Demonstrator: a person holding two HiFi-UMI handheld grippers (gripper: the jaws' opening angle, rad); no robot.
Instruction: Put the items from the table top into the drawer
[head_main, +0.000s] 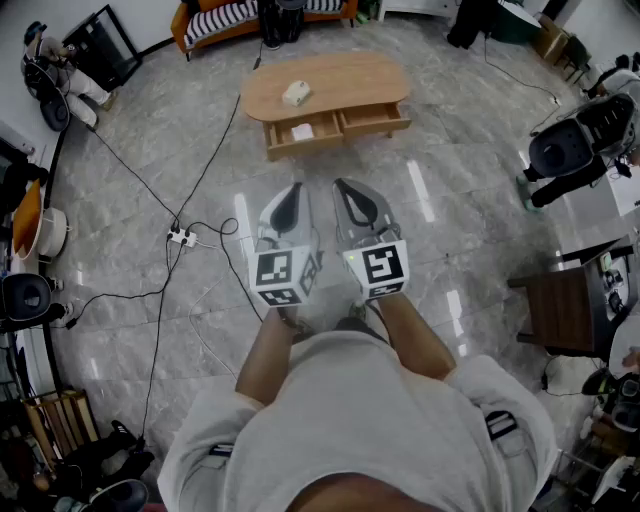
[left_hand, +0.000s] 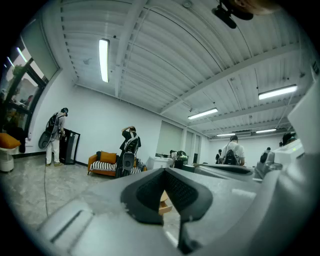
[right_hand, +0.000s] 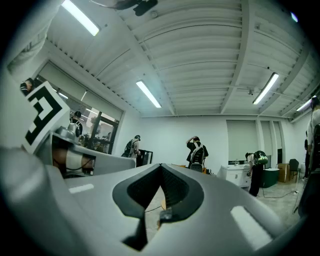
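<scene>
Claws clenched, empty: left claw (head_main: 293, 190), right claw (head_main: 342, 186); pale item (head_main: 296, 93) on oval table (head_main: 350, 75), table's long axis crosswise.

Room clutter and bystanders sitting around the work area

A white power strip (head_main: 182, 238) is lying on the grey marble floor (head_main: 470, 180), with black cables (head_main: 209, 160) trailing away from it. An orange striped sofa (head_main: 225, 18) is sitting by the far wall, and a dark side table (head_main: 560, 310) is standing at the right edge. A person (right_hand: 196, 151) is raising both arms to the head under glowing ceiling tube lights (left_hand: 104, 60).
</scene>
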